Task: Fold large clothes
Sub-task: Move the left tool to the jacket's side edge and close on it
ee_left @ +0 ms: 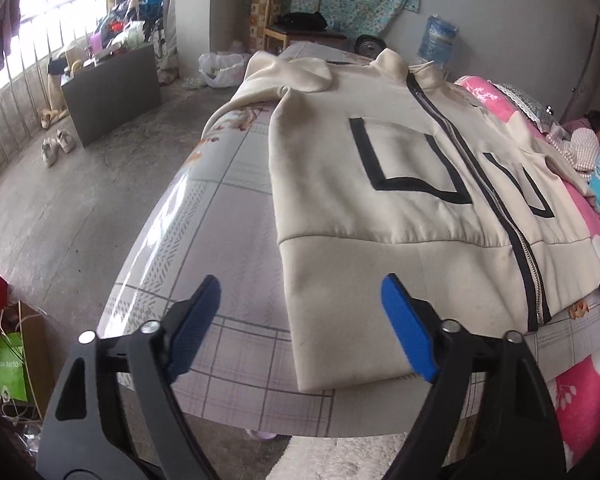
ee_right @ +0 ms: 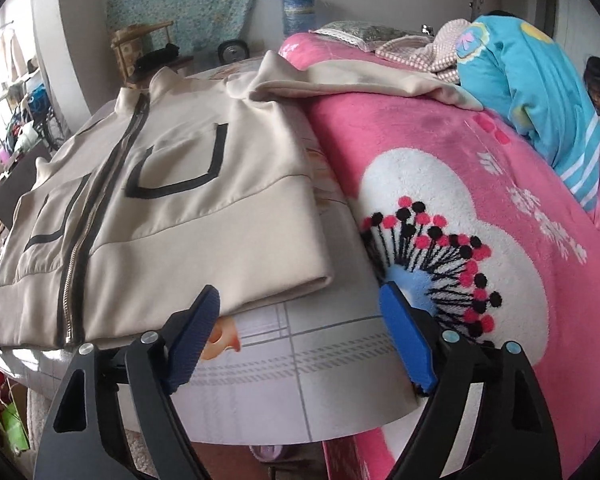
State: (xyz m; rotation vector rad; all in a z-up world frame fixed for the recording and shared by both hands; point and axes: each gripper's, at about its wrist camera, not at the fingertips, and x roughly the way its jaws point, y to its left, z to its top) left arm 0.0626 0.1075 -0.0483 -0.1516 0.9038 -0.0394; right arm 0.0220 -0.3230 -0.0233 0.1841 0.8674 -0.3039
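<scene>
A cream zip-up jacket [ee_left: 400, 208] with black pocket outlines and a dark zipper lies flat, front up, on a grey checked sheet [ee_left: 220, 240] on the bed. Its left sleeve [ee_left: 296, 74] is folded near the collar. My left gripper [ee_left: 300, 292] is open and empty, just above the jacket's near left hem corner. In the right wrist view the jacket [ee_right: 172, 208] lies to the left, its right sleeve [ee_right: 364, 80] draped over a pink blanket [ee_right: 440, 152]. My right gripper [ee_right: 300, 296] is open and empty, by the jacket's near right hem corner.
A person in blue clothing [ee_right: 540, 92] lies on the bed at the far right. A wooden chair [ee_left: 296, 20] and a water jug [ee_left: 438, 40] stand beyond the bed. A grey box [ee_left: 112, 92] and shoes [ee_left: 58, 144] sit on the concrete floor at left.
</scene>
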